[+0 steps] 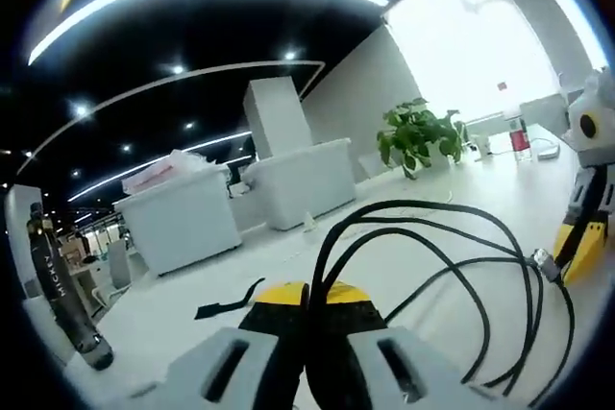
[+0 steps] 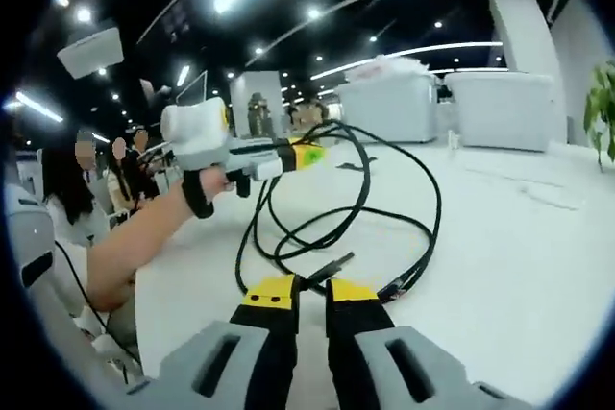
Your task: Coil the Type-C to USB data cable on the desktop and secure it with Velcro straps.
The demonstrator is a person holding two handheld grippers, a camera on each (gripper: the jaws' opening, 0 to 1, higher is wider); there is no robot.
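A black data cable (image 1: 432, 237) lies in loose loops on the white desktop (image 1: 461, 189). My left gripper (image 1: 307, 297) is shut on one strand, which rises from between its yellow-tipped jaws. The right gripper (image 1: 582, 242) comes in from the right edge, next to a silver connector (image 1: 541, 259). In the right gripper view, my right gripper (image 2: 312, 290) is shut on the cable near one plug end (image 2: 332, 264), and another connector (image 2: 394, 290) rests beside it. The left gripper (image 2: 288, 156), held in a person's hand, lifts the loops (image 2: 317, 228) off the desk. A black Velcro strap (image 1: 227, 304) lies flat, left of my left gripper.
Two white bins (image 1: 183, 218) (image 1: 298, 180) stand at the back of the desk, a potted plant (image 1: 418, 136) and a red-labelled bottle (image 1: 519, 136) to the right. A dark bottle (image 1: 58, 285) stands at the left edge. People (image 2: 67, 189) sit beyond the desk's left side.
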